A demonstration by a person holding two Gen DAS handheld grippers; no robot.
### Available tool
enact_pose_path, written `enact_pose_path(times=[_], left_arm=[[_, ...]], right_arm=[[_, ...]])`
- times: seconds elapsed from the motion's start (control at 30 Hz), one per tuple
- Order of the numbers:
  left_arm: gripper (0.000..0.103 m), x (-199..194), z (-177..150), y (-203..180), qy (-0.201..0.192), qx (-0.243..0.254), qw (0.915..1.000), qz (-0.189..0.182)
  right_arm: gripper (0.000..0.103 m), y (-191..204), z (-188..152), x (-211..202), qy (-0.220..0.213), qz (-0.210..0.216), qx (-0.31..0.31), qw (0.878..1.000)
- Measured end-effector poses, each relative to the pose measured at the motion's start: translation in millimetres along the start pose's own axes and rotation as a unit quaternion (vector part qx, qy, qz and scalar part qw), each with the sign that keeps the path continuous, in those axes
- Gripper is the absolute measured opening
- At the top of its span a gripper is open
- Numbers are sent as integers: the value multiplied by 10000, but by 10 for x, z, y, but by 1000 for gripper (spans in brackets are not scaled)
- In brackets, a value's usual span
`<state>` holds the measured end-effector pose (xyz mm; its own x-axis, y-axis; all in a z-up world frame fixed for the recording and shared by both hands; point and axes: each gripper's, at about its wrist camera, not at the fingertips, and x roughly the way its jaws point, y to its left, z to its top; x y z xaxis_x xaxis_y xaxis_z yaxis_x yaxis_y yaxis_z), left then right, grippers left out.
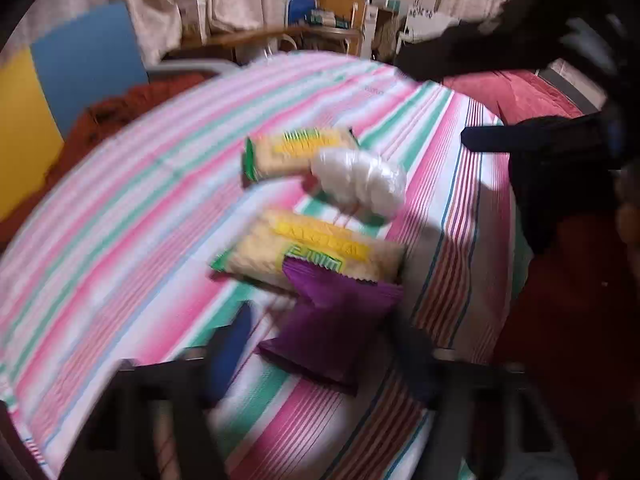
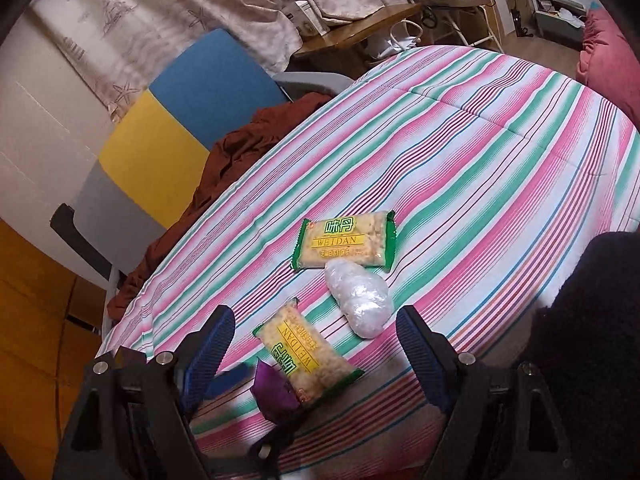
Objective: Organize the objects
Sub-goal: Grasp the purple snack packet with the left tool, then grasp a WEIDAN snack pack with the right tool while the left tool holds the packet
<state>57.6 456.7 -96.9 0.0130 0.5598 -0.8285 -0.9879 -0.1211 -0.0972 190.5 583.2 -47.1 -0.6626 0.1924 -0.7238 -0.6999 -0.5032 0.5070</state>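
Left gripper [image 1: 320, 344] jaws around purple packet [image 1: 332, 332], grip unclear | right gripper [image 2: 316, 344] jaws wide | risk: packet slips, nudging cracker pack [image 1: 312, 252]

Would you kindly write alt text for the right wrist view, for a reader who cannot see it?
The right gripper hangs open above a striped bedcover, its blue fingers spread either side of a yellow Weidan snack packet that touches a purple packet. Farther off lie a second Weidan packet and a clear plastic-wrapped bundle.
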Motion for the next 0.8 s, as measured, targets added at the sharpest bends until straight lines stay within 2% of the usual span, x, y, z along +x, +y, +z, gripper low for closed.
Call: enact_pose_path(times=[0.03, 0.3, 0.43, 0.57, 0.67, 0.8], left_arm=[[36, 16, -12, 15, 27, -81, 9999, -100], [36, -256, -399, 195, -175, -703, 9974, -13], [36, -458, -703, 279, -287, -978, 9941, 360], [36, -607, -940, 395, -414, -1339, 9887, 533], [36, -630, -991, 422, -463, -1456, 9866, 579], [36, -634, -1011, 438, -504, -1537, 9853, 543]], right_arm=[[84, 7, 9, 15, 17, -8, -10, 10000], [84, 128, 19, 111, 277, -199, -371, 9987], [77, 399, -15, 245, 667, -399, -1143, 9904], [71, 798, -91, 566, 1223, -503, -2020, 9704], [71, 986, -130, 914, 1621, -873, -2478, 9512], [68, 975, -177, 1242, 1765, -1566, -2719, 9329]])
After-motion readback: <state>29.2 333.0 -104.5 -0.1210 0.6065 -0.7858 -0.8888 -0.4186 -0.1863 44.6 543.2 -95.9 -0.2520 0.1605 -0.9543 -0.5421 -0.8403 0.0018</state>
